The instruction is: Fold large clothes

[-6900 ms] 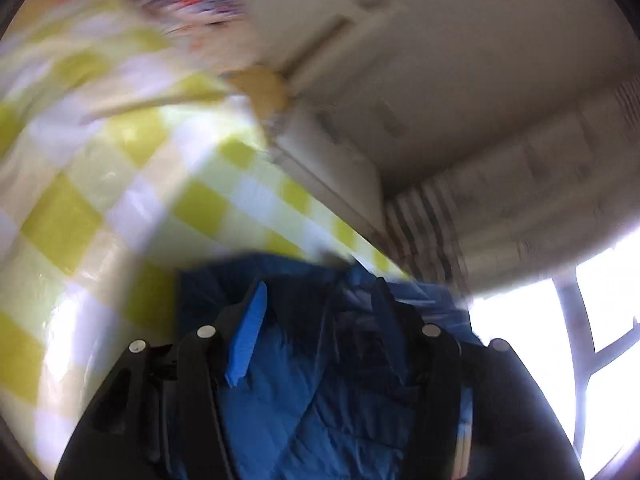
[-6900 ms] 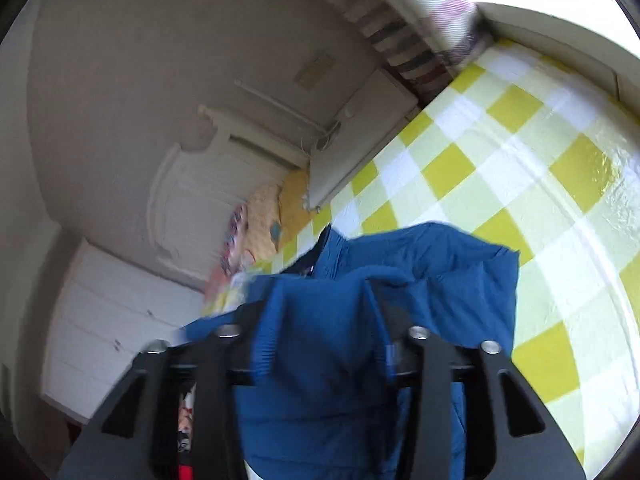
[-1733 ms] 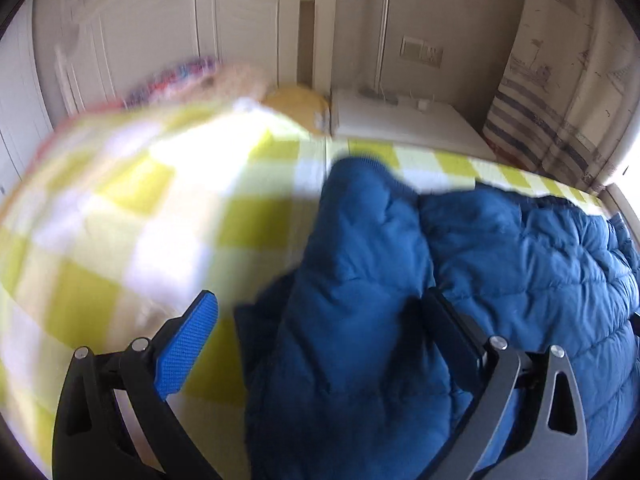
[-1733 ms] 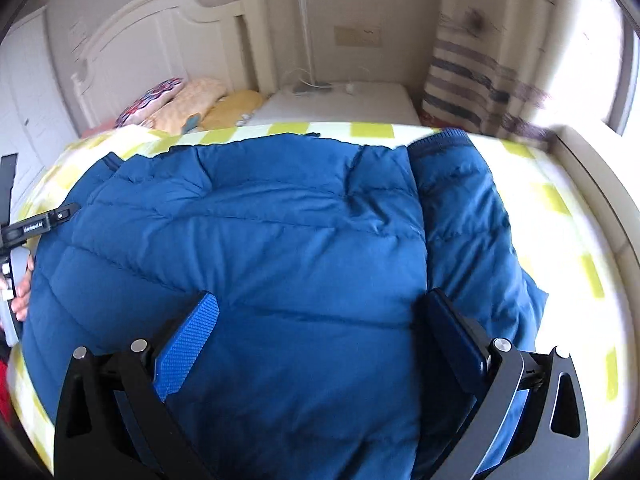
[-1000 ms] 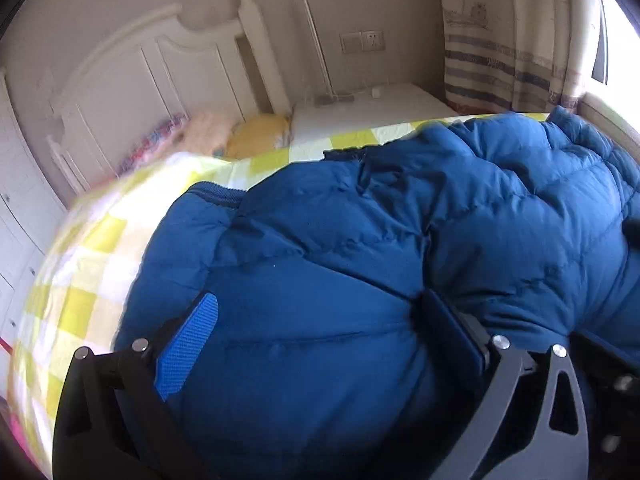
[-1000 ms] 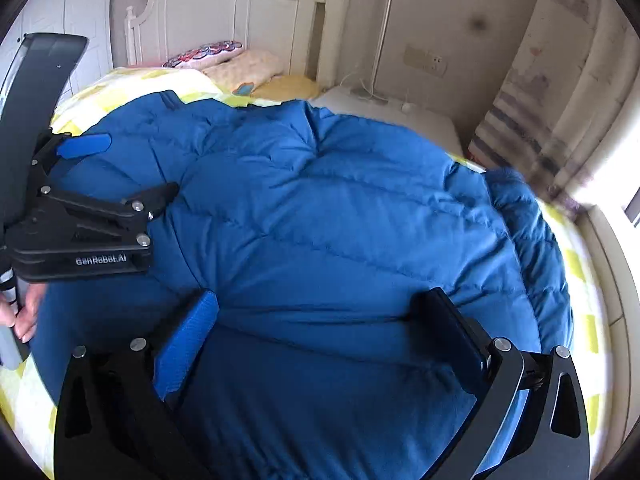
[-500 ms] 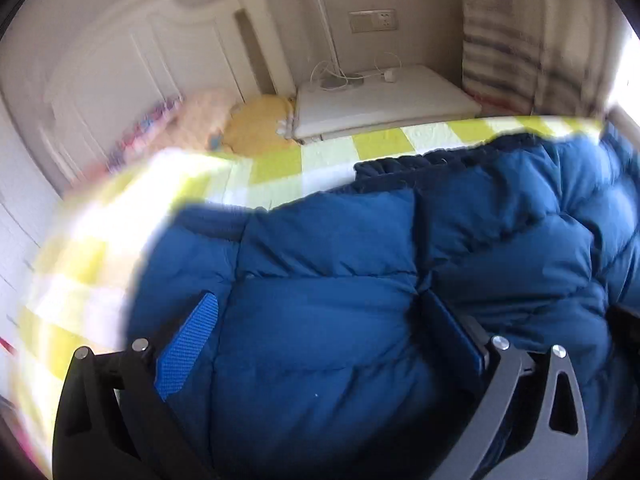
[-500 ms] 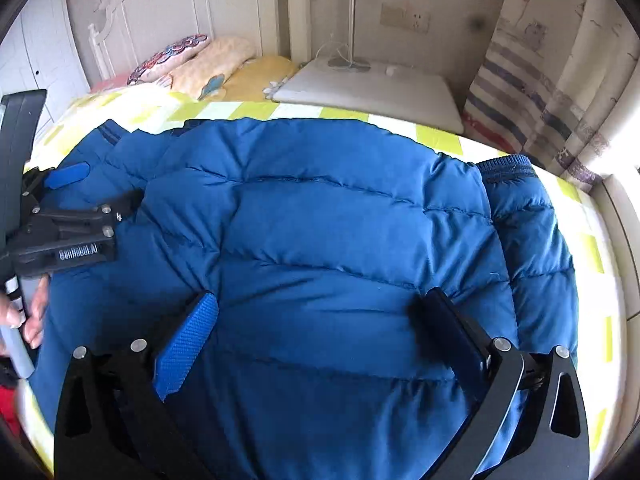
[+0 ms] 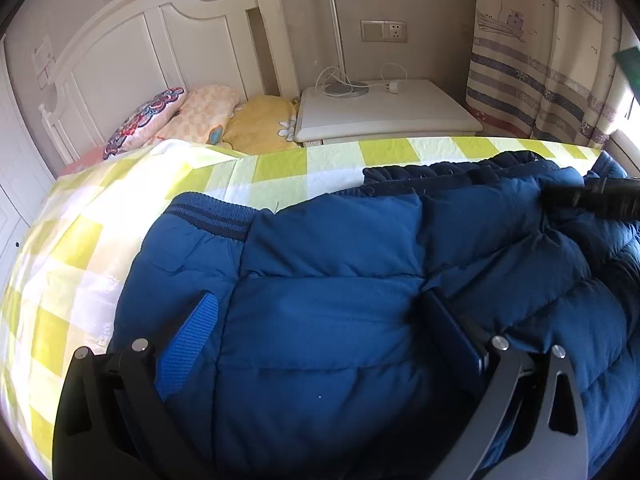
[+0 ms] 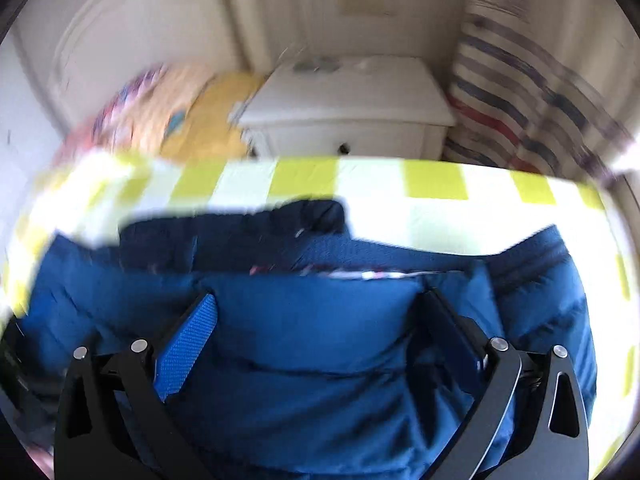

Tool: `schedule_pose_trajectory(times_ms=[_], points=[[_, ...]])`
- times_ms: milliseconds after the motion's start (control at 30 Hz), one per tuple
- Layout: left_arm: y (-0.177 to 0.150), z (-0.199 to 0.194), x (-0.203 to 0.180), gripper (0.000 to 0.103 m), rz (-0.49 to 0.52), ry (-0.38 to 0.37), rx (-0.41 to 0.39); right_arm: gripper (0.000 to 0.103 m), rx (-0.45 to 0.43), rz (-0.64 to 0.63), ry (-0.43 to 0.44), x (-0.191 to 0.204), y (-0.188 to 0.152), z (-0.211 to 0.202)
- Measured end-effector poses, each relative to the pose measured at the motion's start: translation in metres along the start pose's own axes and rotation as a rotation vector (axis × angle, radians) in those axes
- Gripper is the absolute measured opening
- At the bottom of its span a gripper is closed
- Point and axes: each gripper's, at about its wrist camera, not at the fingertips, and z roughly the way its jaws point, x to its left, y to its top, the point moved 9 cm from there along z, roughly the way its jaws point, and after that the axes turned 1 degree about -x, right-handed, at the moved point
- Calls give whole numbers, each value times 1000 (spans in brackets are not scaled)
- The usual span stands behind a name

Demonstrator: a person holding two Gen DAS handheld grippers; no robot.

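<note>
Blue puffer jacket [image 9: 340,280] spread across yellow-checked bed [image 9: 80,248], cuff toward headboard [image 9: 132,44]. Left gripper [image 9: 316,316] and right gripper [image 10: 316,316] both spread wide over jacket, grasping nothing.

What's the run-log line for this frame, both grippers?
left hand-held gripper: open, over blue puffer jacket | right hand-held gripper: open, over jacket, view blurred | jacket on checked bedspread

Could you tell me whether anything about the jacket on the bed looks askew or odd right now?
Nothing looks damaged. The blue quilted puffer jacket lies bunched on the yellow-and-white checked bedspread, with its dark ribbed collar rumpled at the far edge. The right wrist view is motion-blurred, so finer detail there is unclear.
</note>
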Motion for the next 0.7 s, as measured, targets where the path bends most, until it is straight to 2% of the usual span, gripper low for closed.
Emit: schedule_pose_trajectory(times_ms=[100, 167, 233, 333, 433, 467, 500, 567, 633, 667, 700], points=[[0, 1, 0, 101, -2, -5, 3, 98, -56, -1, -45, -6, 8, -9], [-1, 0, -1, 101, -4, -8, 2, 98, -17, -50, -94, -10, 7, 7], [-1, 0, 0, 101, -10, -15, 1, 99, 54, -34, -65, -15, 4, 27], [-1, 1, -1, 101, -14, -18, 3, 99, 63, -3, -40, -19, 7, 29], [-1, 1, -1, 101, -14, -20, 2, 98, 9, 20, -41, -18, 1, 1], [-1, 1, 0, 101, -17, -22, 4, 98, -18, 18, -17, -14, -4, -12], [-1, 1, -1, 101, -19, -26, 6, 98, -52, -1, 0, -8, -10, -28], [-1, 2, -1, 101, -22, -31, 8, 98, -76, -67, -32, -4, -22, -42], [-1, 2, 0, 101, -24, -34, 9, 98, -35, -129, -85, -7, -39, -37], [-1, 3, -1, 101, -26, -38, 10, 99, 18, -130, -85, -13, -49, -25], [0, 3, 0, 101, -29, -44, 9, 99, 28, -99, -44, -17, -51, -20]])
